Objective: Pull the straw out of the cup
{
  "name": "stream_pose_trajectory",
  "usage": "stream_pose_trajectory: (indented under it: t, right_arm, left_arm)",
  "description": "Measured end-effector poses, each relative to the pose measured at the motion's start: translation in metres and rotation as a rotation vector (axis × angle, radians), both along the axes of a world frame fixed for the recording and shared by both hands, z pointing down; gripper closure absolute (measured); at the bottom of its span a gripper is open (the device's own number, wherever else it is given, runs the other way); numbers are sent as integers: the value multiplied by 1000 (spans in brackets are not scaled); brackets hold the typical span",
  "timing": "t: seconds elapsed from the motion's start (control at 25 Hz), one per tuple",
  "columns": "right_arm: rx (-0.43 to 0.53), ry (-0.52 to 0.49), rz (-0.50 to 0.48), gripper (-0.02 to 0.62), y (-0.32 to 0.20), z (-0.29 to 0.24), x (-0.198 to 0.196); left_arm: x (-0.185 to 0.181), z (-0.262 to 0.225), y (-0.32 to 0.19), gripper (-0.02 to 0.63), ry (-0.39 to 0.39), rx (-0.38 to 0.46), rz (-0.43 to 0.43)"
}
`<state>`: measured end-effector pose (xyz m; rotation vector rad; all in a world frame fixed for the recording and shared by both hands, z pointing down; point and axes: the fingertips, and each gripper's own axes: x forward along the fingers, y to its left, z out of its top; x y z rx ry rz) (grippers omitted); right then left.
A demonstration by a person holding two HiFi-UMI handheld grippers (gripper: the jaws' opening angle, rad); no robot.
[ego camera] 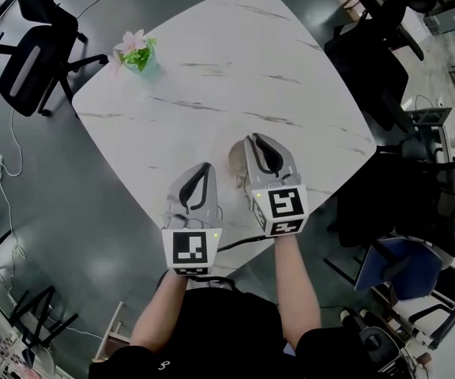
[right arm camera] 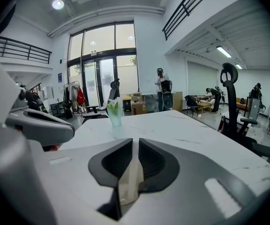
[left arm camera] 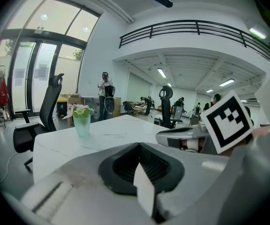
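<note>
jaws empty on both grippers; straw not yet pulled from the cup
left gripper [ego camera: 204, 170] jaws are closed together on nothing; right gripper [ego camera: 257, 142] jaws stand a narrow slit apart, nothing between. both hover over the near edge of the worktop [ego camera: 235, 69]. the cup [ego camera: 141, 58], straw [ego camera: 130, 43] in it, stands well apart at the far left corner. step in hand: approach. next move likely calls for reaching across and opening wider.

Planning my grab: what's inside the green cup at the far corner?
A pink-and-green flower sticks out of the top of the cup. The tinted wall hides whatever sits lower inside.
</note>
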<state>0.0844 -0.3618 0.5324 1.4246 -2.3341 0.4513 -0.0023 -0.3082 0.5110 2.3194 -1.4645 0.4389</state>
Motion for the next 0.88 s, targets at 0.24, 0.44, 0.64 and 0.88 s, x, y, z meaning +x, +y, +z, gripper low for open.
stream_pose_trajectory:
  t: [0.24,0.44,0.64,0.88]
  right_arm:
    - [51,-52,17,555,10,-18,4]
    - [141,-128,36,557,21,-50,9]
    - [223,-178,59,557,39,-85,19]
    - [305,-226,96,557,66,-125,32]
  left_arm:
    - [3,-11,4,604,-3,22,9]
    - [7,-25,13,604,-13,44,17]
    - [17,-45,25,604,-16,78,24]
    - [22,-71,41,604,-15,141,19]
